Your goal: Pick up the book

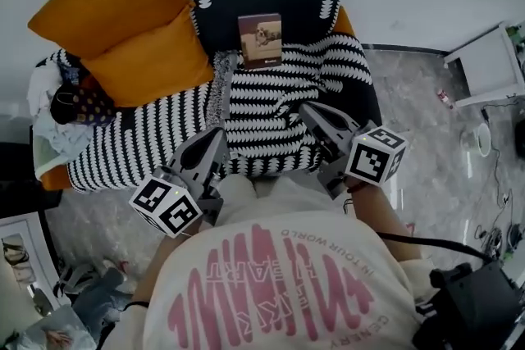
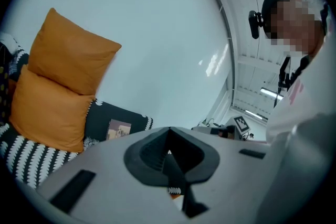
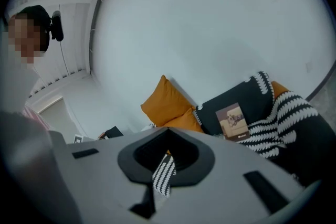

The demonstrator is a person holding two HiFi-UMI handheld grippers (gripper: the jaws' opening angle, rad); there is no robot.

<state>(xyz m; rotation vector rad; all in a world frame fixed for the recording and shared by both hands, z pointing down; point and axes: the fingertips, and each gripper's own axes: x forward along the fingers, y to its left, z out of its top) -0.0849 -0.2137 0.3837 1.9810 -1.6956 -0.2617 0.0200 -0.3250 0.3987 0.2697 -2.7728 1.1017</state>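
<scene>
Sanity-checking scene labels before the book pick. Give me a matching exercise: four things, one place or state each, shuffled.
Things
1. book
2. orange cushions
3. white side table
4. right gripper

Places or states
A. on the floor, right of the sofa in the head view
B. jaws together, holding nothing
C. stacked at the sofa's left end in the head view
D. propped against the sofa back

Pairs: 1-D, 2-C, 3-A, 4-B

Light: we see bright, even room light, and a ceiling strip lamp (image 2: 270,93) glows.
Glare: we find soft sheen on the white wall (image 2: 212,63) and the marble floor (image 1: 426,164).
Edges: both gripper views bend strongly and have black corners.
Focus: the nearest foreground looks soft to us.
</scene>
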